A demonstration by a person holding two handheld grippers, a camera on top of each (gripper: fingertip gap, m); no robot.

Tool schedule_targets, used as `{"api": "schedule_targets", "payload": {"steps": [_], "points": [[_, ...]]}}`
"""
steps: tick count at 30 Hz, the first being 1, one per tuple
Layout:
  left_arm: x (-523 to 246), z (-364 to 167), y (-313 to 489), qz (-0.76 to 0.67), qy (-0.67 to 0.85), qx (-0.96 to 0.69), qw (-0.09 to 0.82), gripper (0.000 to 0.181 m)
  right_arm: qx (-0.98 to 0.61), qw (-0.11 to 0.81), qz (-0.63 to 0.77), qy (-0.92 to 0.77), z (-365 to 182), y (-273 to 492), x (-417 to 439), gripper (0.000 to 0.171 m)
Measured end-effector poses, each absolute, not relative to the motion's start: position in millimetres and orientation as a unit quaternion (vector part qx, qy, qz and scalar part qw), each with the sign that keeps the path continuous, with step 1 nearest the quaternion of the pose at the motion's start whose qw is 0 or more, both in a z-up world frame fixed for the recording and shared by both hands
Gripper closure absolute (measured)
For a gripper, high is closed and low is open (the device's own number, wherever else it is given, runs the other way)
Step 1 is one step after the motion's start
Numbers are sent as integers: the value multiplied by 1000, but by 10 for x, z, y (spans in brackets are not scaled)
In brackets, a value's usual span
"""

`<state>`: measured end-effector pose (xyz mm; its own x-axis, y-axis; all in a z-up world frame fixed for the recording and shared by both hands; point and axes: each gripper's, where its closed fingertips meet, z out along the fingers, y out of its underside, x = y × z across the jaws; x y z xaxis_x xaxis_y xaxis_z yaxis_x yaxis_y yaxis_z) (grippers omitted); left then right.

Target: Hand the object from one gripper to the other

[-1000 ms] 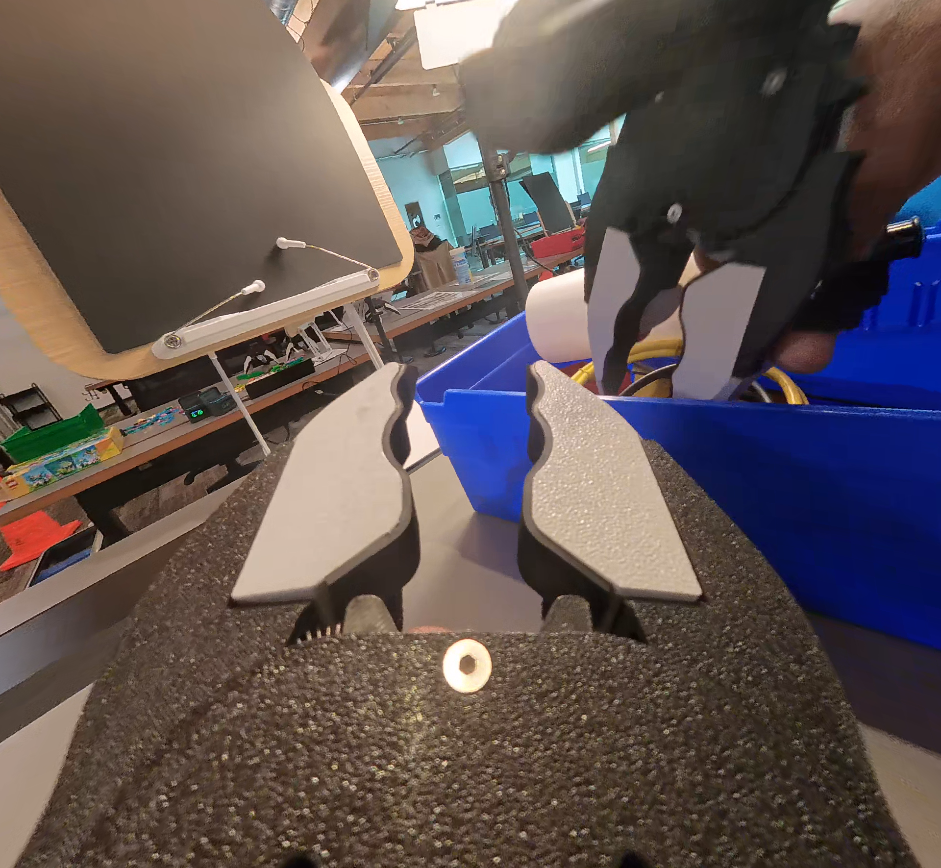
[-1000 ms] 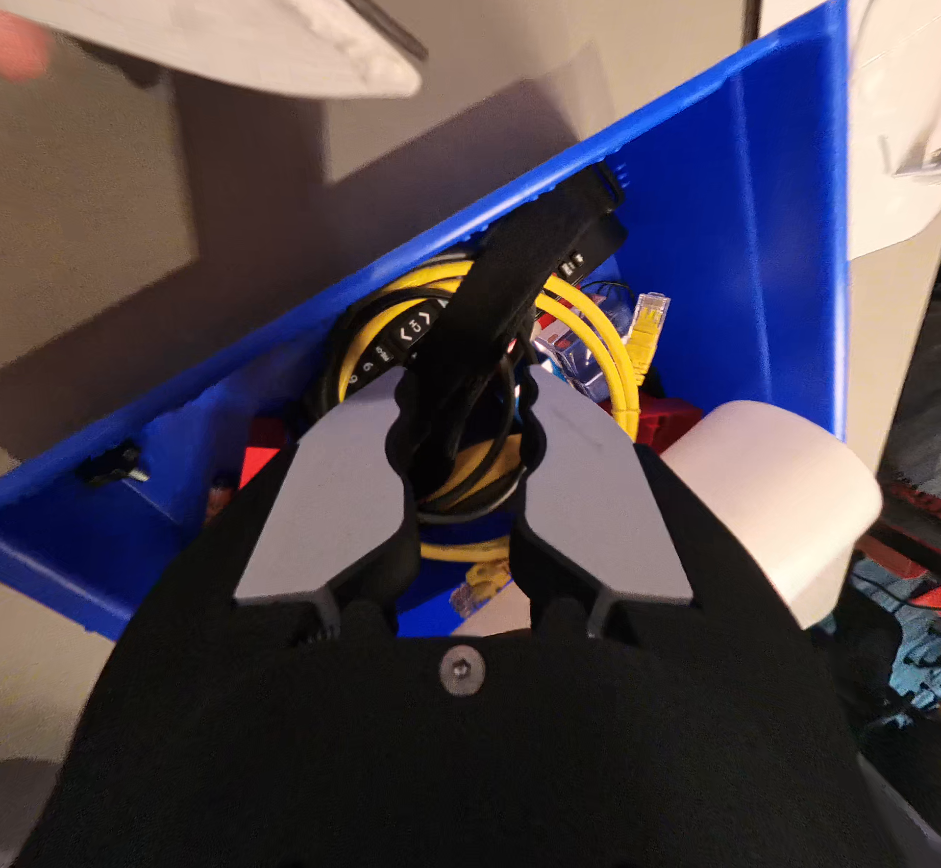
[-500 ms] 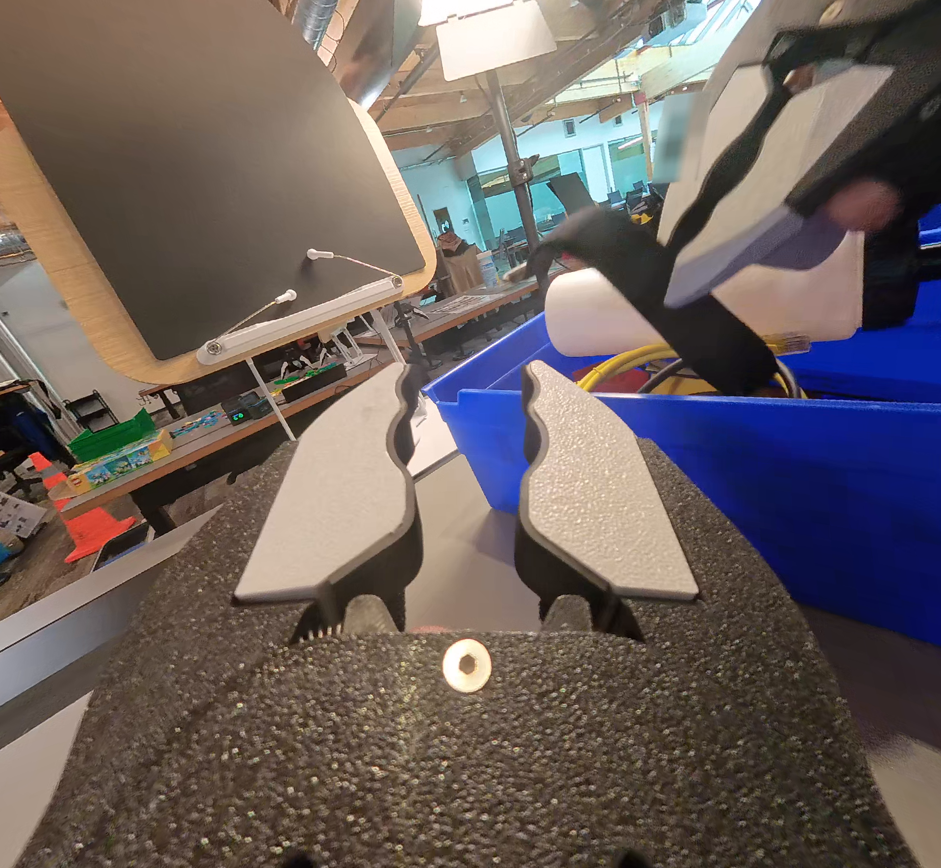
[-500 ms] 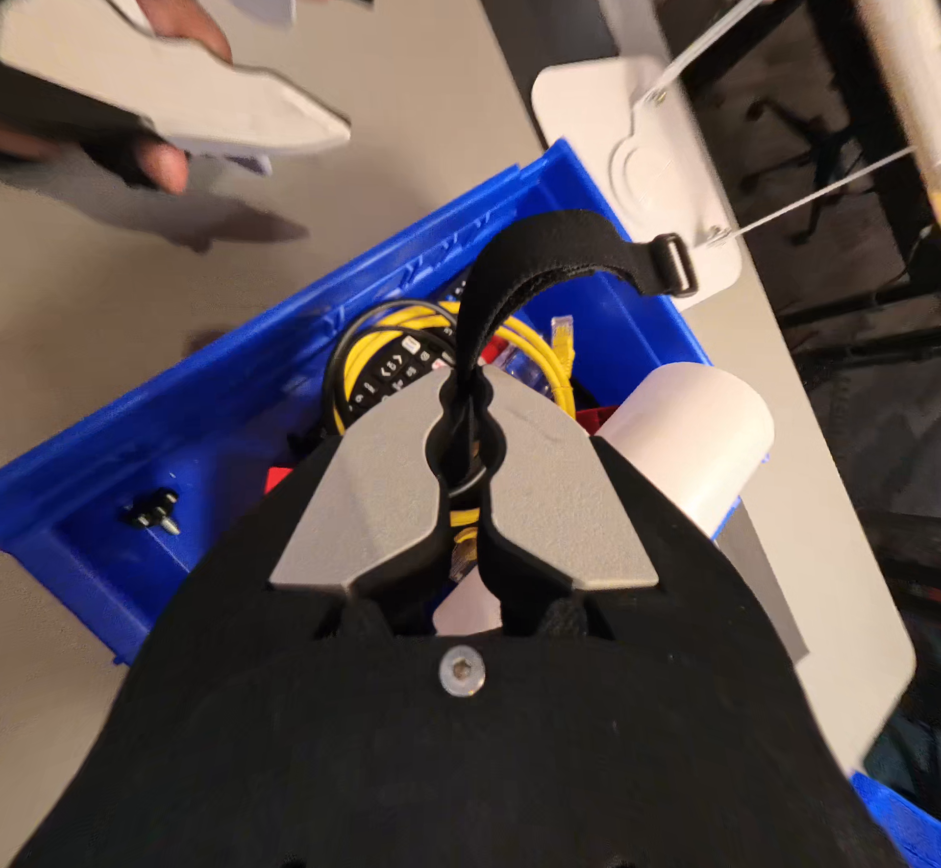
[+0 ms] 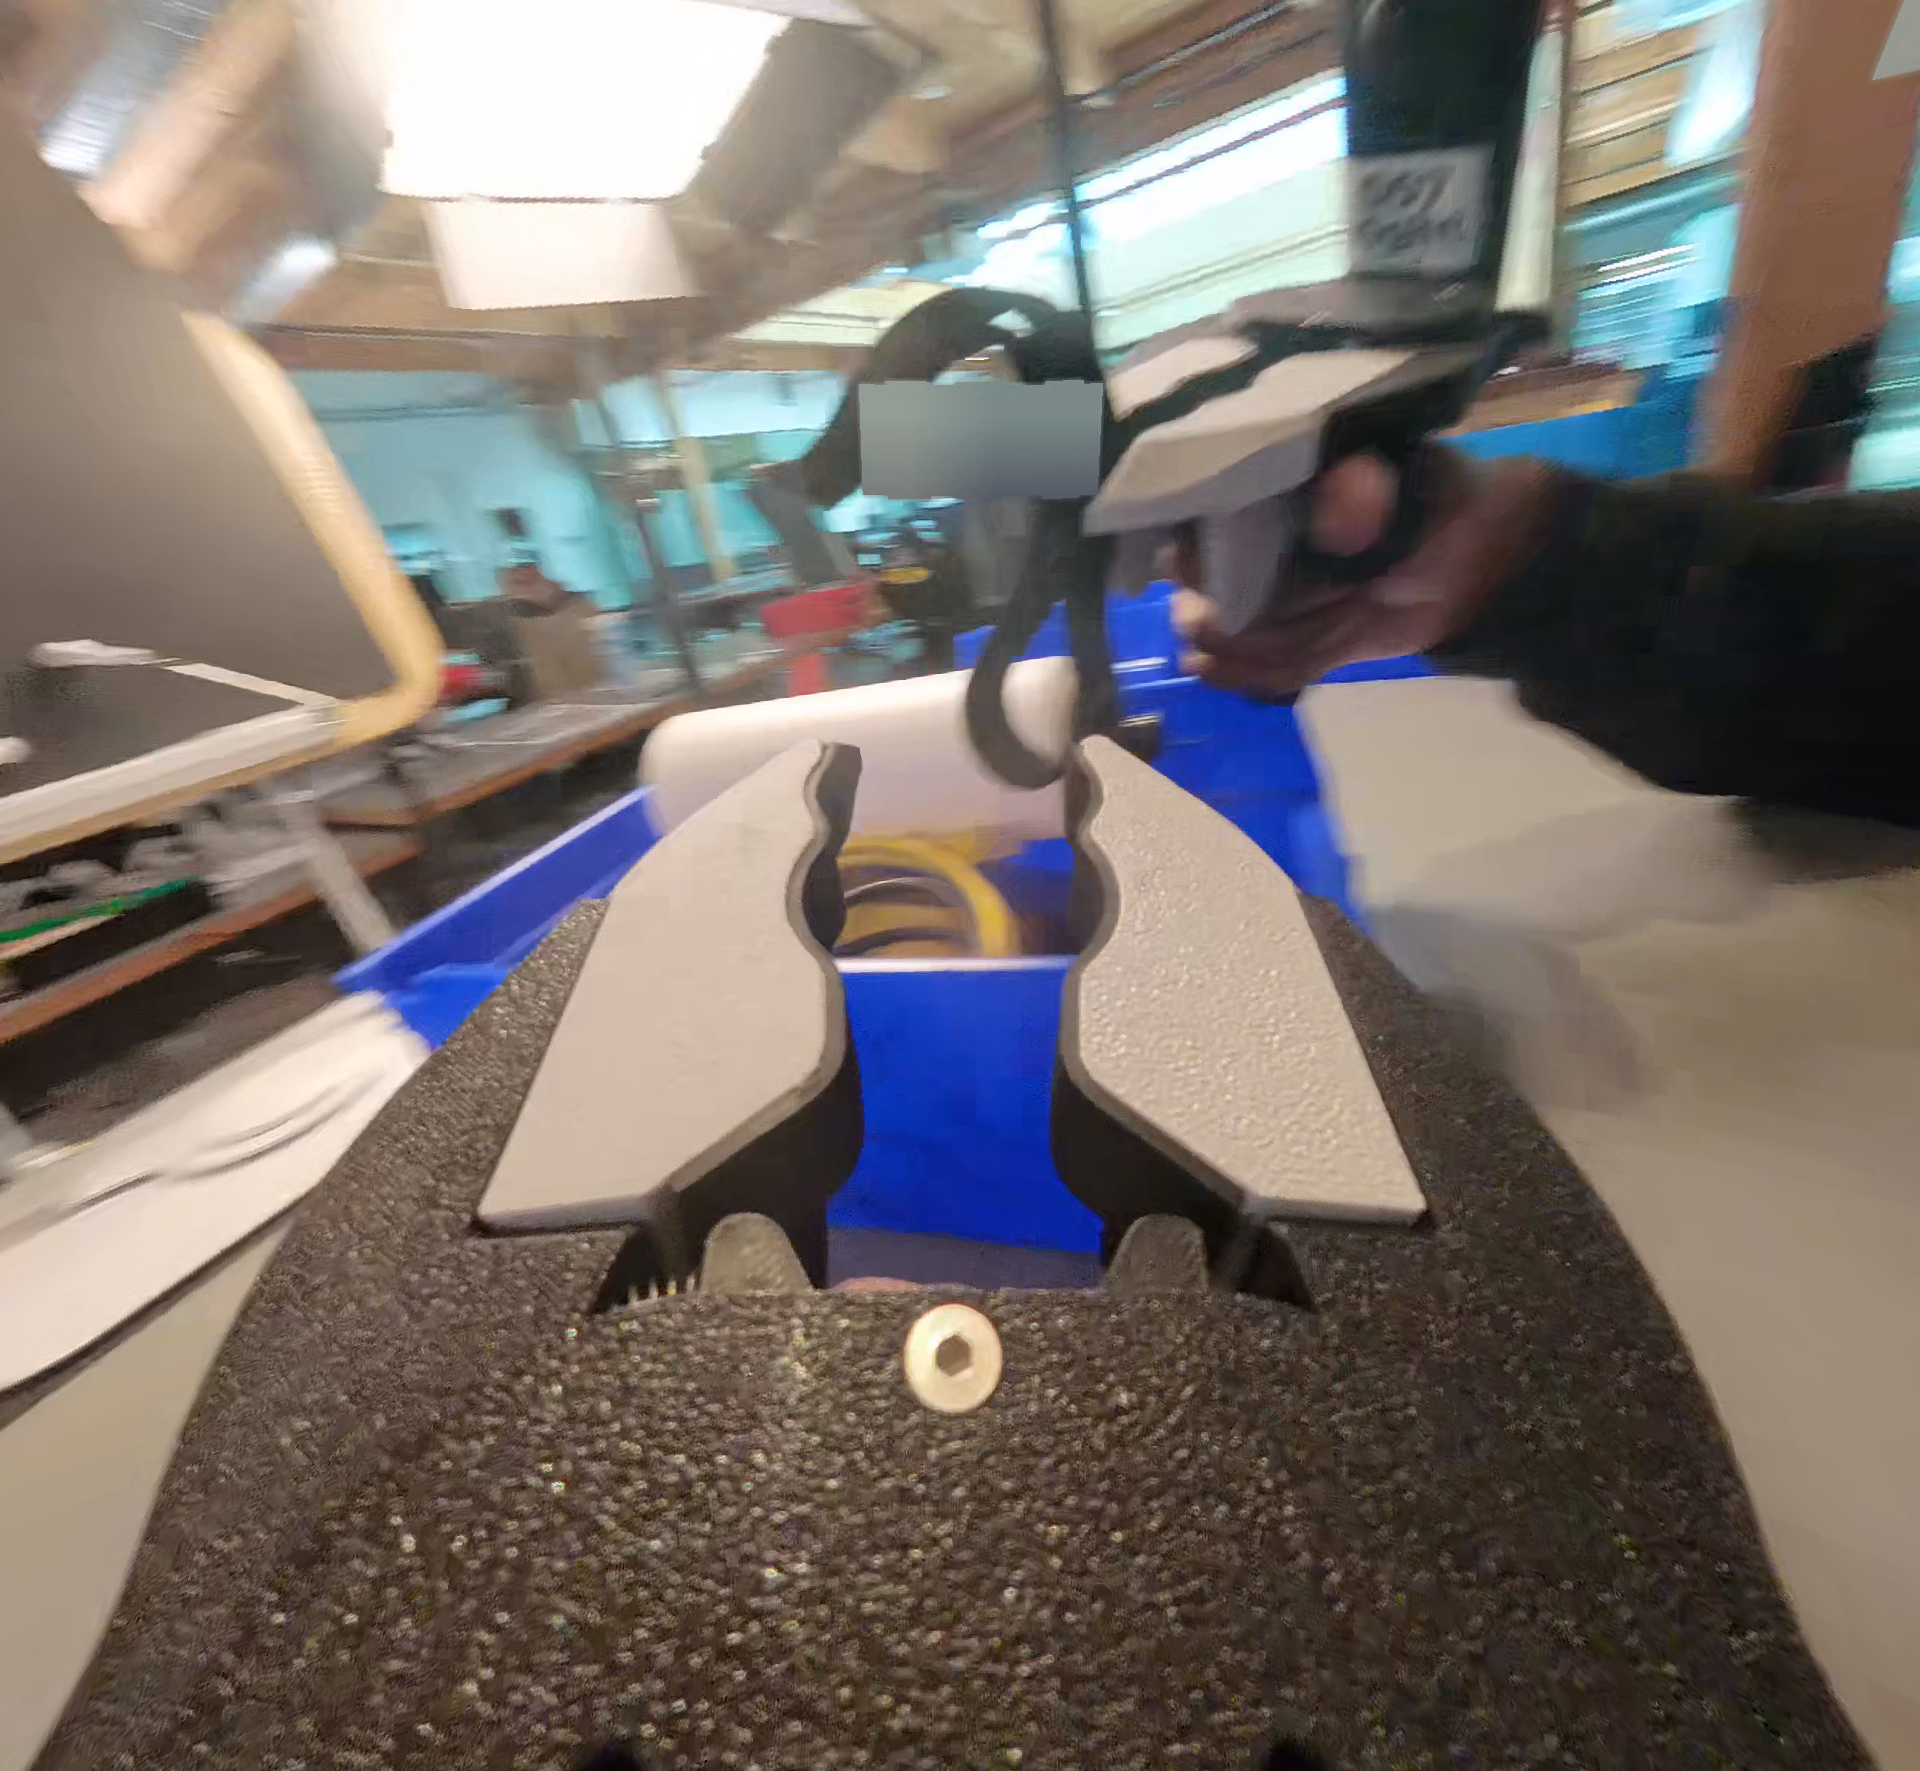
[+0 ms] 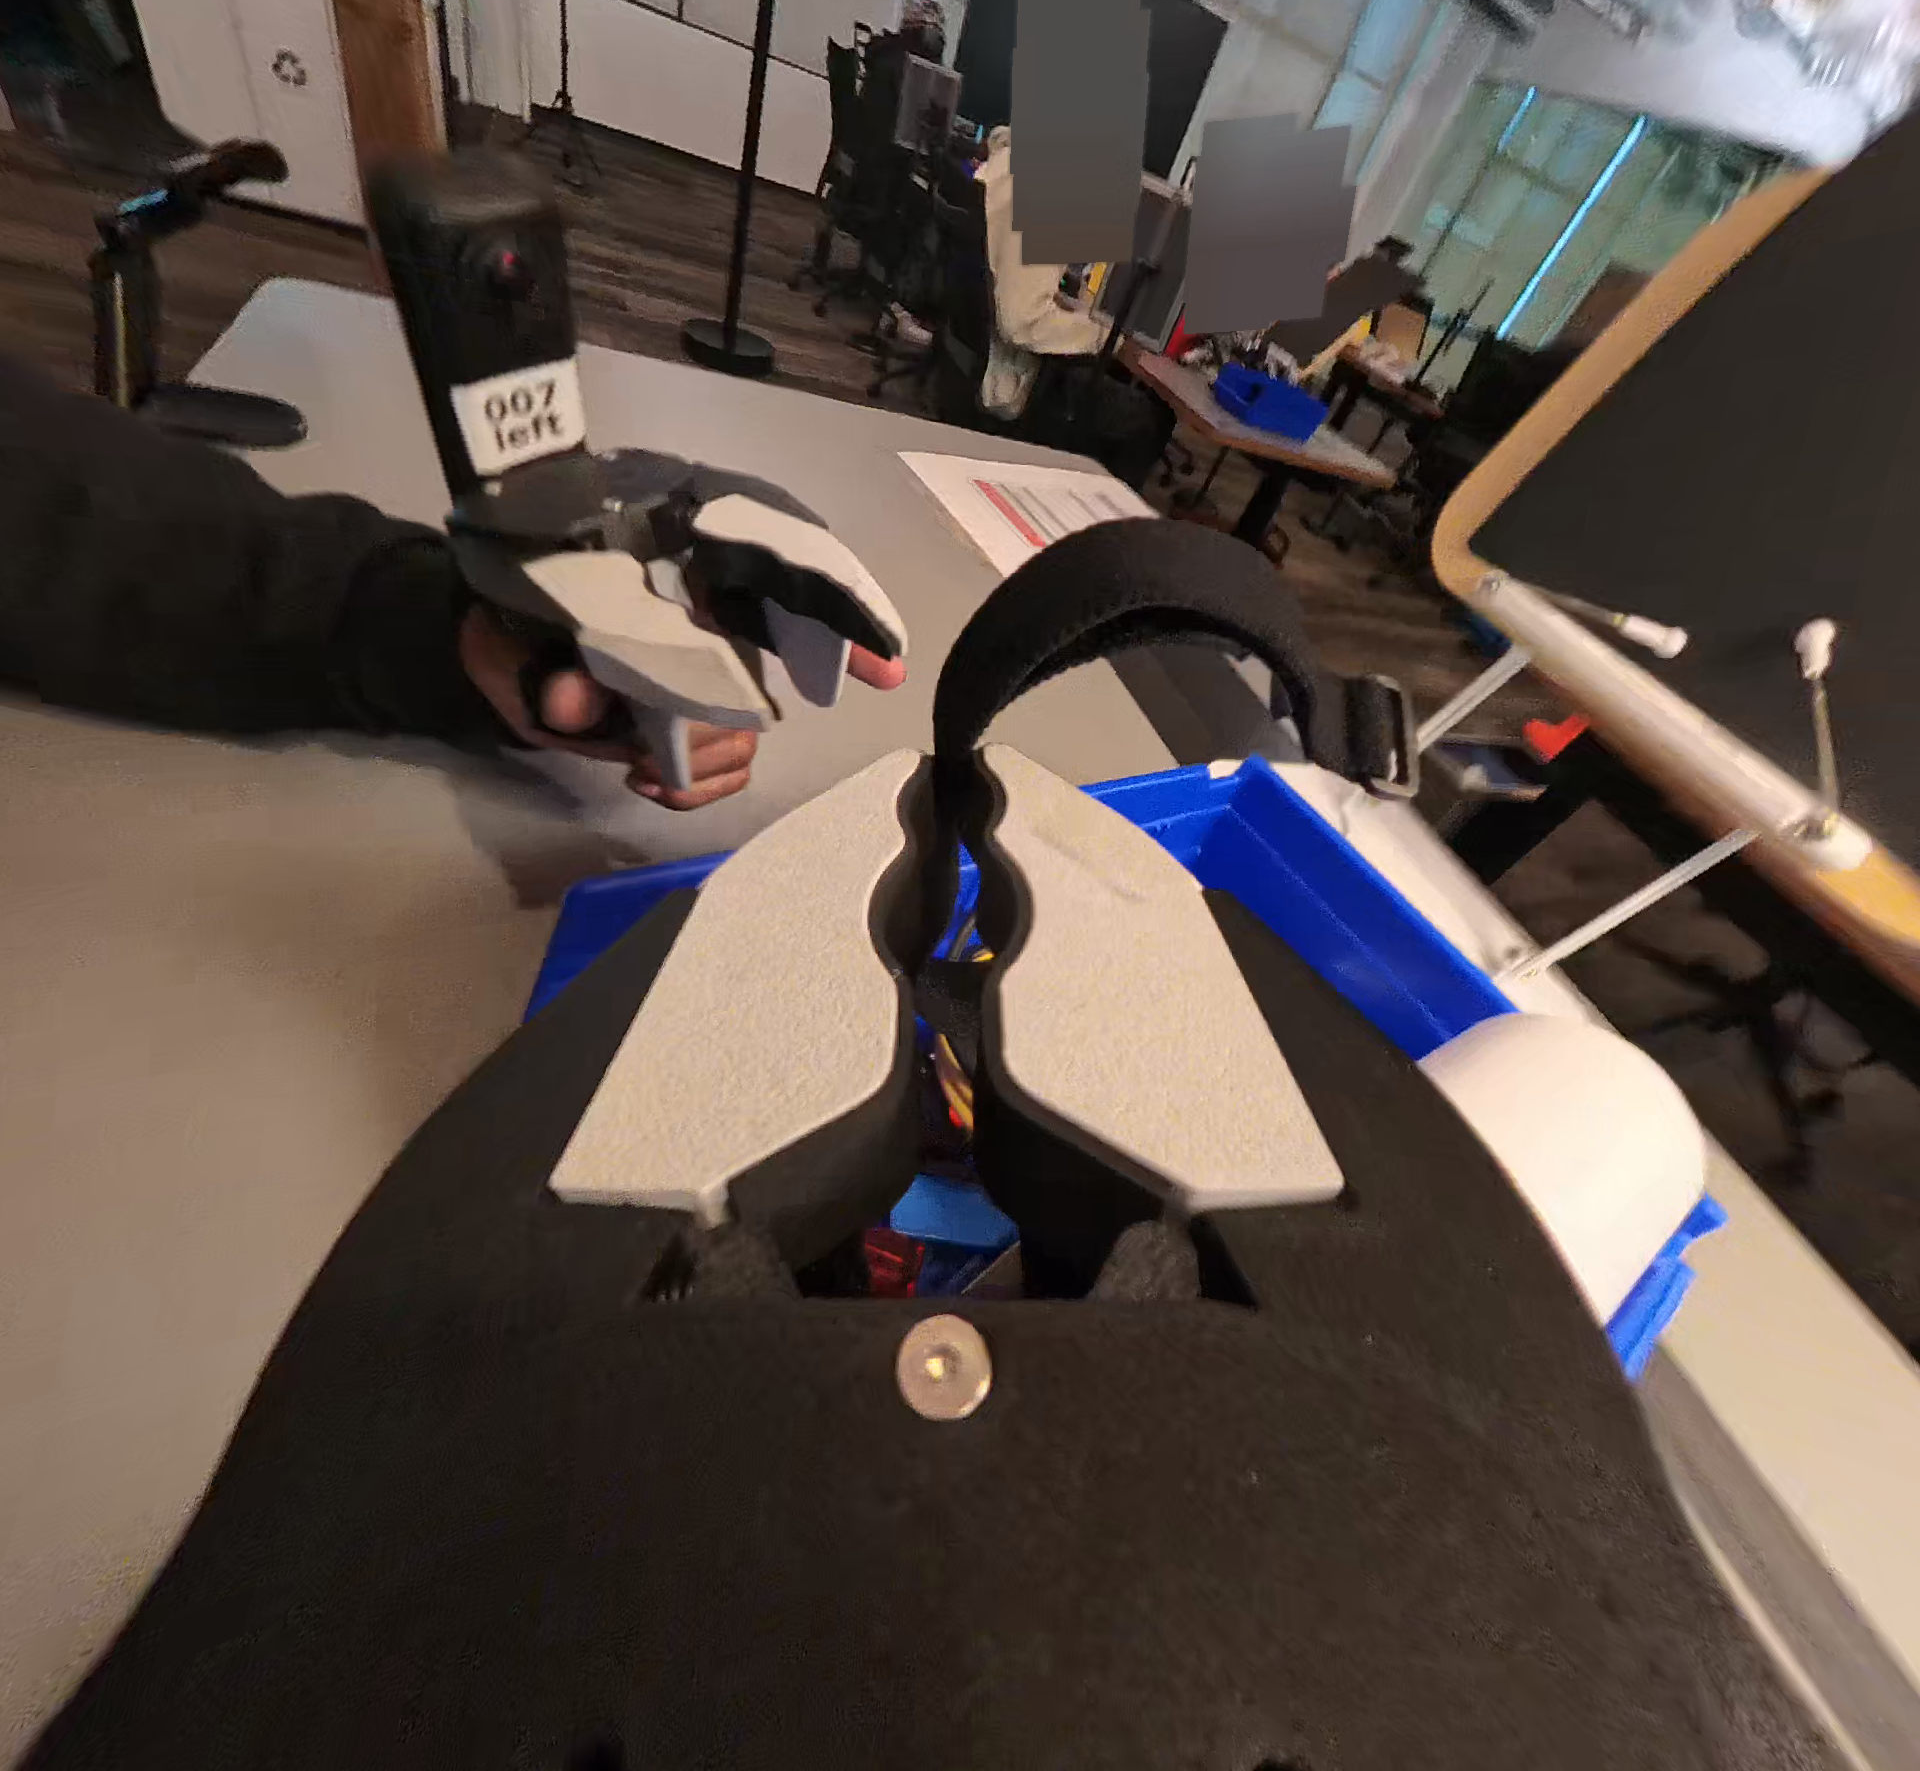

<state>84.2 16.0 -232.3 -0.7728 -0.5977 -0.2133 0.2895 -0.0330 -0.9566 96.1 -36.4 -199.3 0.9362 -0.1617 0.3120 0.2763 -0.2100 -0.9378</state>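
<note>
A black strap [image 6: 1122, 568] with a buckle at its far end is pinched between my right gripper's [image 6: 951, 771] shut fingers and arcs up and to the right above the blue bin [image 6: 1299, 880]. My left gripper [image 6: 826, 672] is open and empty, to the left of the strap and a little apart from it. In the left wrist view my left gripper [image 5: 956, 765] faces the bin [image 5: 956, 1077]. The strap [image 5: 982, 693] hangs from the right gripper [image 5: 1132, 443], its lower loop just beyond my left fingertips.
The bin holds a yellow cable [image 5: 935, 900], a white roll [image 6: 1558, 1150] and other small items. It stands on a grey table [image 6: 208, 994] with a paper sheet [image 6: 1039, 506]. A black board with a wooden edge [image 6: 1714, 474] stands at the right. People sit at desks behind. My right fingertips sit around 7 cm from my left ones.
My right gripper has lifted the strap up out of the bin and swung toward the left gripper. The left gripper has turned to face the bin and the hanging strap, still open.
</note>
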Motion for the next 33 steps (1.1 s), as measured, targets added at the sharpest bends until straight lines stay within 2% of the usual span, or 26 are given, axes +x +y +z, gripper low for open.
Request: {"api": "schedule_targets", "payload": {"steps": [2,4,12,14,20,23,28,30,33], "points": [[539,-2271,-55,-721,641,-95,244,139,-741,630,-213,-87,-2014,-416,756,166],[295,-2219,-211,-727,646,-83,218,139,-733,625,-241,-118,-2045,-466,552,166],[-185,-2184,-653,-705,656,-118,242,138,-742,544,-332,-208,-2506,-537,-179,166],[-293,-2218,-728,-705,659,-114,236,151,-739,529,-358,-216,-2597,-553,-272,167],[-531,-2221,-839,-690,670,-65,267,170,-734,539,-367,-189,-2589,-585,-367,166],[-580,-2160,-793,-685,663,-53,299,174,-743,553,-344,-154,-2545,-603,-346,163],[-589,-2058,-683,-682,641,-41,350,174,-755,550,-338,-112,-2550,-605,-251,145],[-600,-1928,-598,-718,608,-61,335,174,-743,556,-353,-117,-2494,-619,-252,141],[-518,-1706,-351,-809,513,-143,250,174,-707,598,-355,-128,-2327,-594,-375,136]]}}
